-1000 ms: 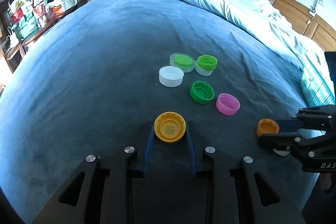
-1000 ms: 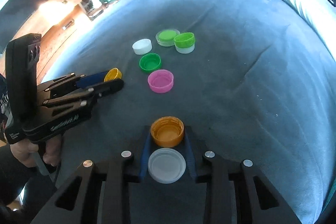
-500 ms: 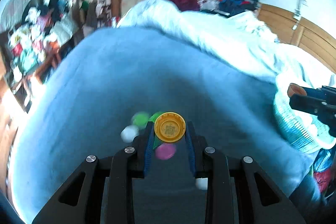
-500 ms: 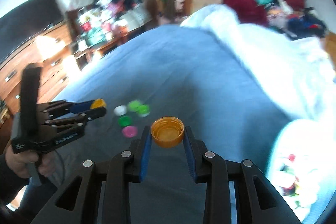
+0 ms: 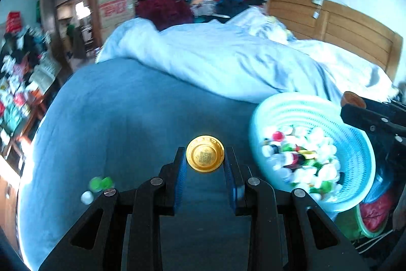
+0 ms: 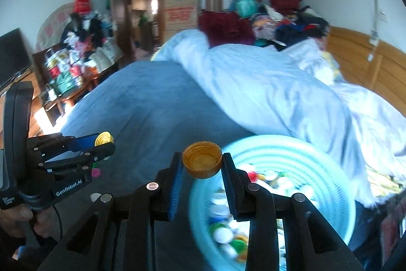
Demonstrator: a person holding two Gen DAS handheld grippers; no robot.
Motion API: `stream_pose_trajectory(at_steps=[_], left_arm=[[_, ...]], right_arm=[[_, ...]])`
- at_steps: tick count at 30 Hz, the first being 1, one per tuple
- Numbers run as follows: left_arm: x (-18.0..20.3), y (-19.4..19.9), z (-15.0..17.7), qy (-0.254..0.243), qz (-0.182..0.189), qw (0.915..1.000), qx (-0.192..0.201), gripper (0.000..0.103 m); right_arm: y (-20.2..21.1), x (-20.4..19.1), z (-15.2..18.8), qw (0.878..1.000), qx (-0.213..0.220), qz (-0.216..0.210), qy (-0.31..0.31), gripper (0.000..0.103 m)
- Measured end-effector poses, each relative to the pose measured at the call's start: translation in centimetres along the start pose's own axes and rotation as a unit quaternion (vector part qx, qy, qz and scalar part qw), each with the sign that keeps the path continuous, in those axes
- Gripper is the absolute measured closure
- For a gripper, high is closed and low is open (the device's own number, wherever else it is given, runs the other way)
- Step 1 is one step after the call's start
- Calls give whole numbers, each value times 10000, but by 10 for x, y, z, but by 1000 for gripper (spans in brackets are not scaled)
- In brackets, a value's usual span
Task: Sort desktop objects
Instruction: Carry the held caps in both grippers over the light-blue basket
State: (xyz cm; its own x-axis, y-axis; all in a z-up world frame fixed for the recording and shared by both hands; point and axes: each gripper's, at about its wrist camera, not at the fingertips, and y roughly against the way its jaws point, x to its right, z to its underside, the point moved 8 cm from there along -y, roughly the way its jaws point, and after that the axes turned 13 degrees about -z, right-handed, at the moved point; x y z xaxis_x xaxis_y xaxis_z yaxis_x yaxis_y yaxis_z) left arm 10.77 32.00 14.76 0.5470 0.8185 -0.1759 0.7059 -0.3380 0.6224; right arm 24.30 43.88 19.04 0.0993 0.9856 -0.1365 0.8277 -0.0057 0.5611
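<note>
My left gripper (image 5: pixel 205 159) is shut on a yellow bottle cap (image 5: pixel 205 153) and holds it in the air over the blue bedspread, left of a light blue basket (image 5: pixel 360 151) full of caps. My right gripper (image 6: pixel 202 164) is shut on an orange bottle cap (image 6: pixel 202 159) and holds it above the near left rim of the same basket (image 6: pixel 327 169). The left gripper also shows at the left of the right wrist view (image 6: pixel 107 144), and the right gripper at the right edge of the left wrist view (image 5: pixel 349 106).
Green and white caps (image 5: pixel 97 186) lie on the blue bedspread (image 5: pixel 127 118) at lower left; a pink cap (image 6: pixel 96 172) shows below the left gripper. A rumpled pale duvet (image 5: pixel 228 62) lies behind the basket. Cluttered shelves stand at the left, a wooden headboard at the right.
Both grippers have lifted their caps off the bedspread and swung right toward the basket. The loose caps have dropped far back to the lower left.
</note>
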Motion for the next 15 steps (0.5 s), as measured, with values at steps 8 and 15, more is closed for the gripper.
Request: stream_pose_trajectory(at_steps=[8, 15], left_arm=[[87, 5, -16, -678, 239, 9973, -173, 79], [130, -9, -17, -1045, 256, 9930, -485, 79]], right_arm=[[30, 63, 22, 9981, -39, 295, -538, 69], [34, 95, 41, 9962, -170, 312, -797, 69]])
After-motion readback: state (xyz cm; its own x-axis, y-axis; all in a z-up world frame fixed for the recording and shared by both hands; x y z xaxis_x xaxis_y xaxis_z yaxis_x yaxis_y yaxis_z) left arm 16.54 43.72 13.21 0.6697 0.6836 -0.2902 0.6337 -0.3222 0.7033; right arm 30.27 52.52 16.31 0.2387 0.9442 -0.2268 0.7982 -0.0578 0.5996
